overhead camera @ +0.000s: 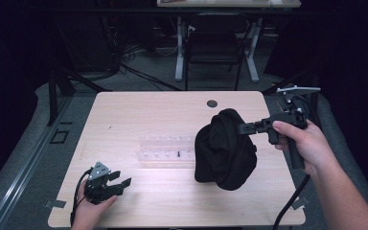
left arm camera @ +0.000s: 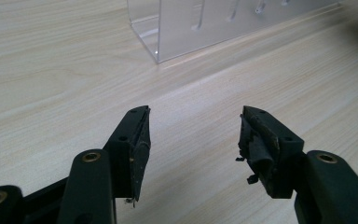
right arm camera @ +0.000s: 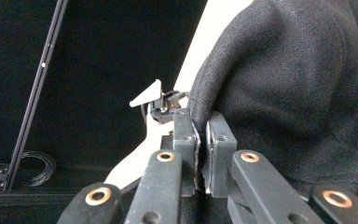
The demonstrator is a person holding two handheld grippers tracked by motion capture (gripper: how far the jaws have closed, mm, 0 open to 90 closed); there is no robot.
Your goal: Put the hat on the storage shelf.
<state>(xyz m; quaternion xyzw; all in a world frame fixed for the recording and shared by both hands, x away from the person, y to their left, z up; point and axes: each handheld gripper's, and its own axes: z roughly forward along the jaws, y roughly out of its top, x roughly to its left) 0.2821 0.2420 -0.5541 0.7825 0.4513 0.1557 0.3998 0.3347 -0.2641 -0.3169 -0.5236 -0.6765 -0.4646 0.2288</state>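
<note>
A black cloth (overhead camera: 225, 151) hangs bunched above the right half of the wooden table (overhead camera: 148, 110), its lower end near the tabletop. My right gripper (overhead camera: 239, 128) is shut on the cloth's upper edge, and in the right gripper view the two jaws pinch the fabric (right arm camera: 279, 84) tightly. My left gripper (overhead camera: 120, 178) rests low at the table's front left, held in a hand, jaws open. In the left gripper view its fingertips (left arm camera: 137, 135) stand wide apart over bare wood with nothing between them.
A clear acrylic rack (overhead camera: 167, 151) with small pegs lies in the middle of the table, partly behind the cloth; its corner (left arm camera: 158, 42) shows ahead of the left gripper. A dark round hole (overhead camera: 212, 103) sits near the far edge. A chair and desk legs stand beyond.
</note>
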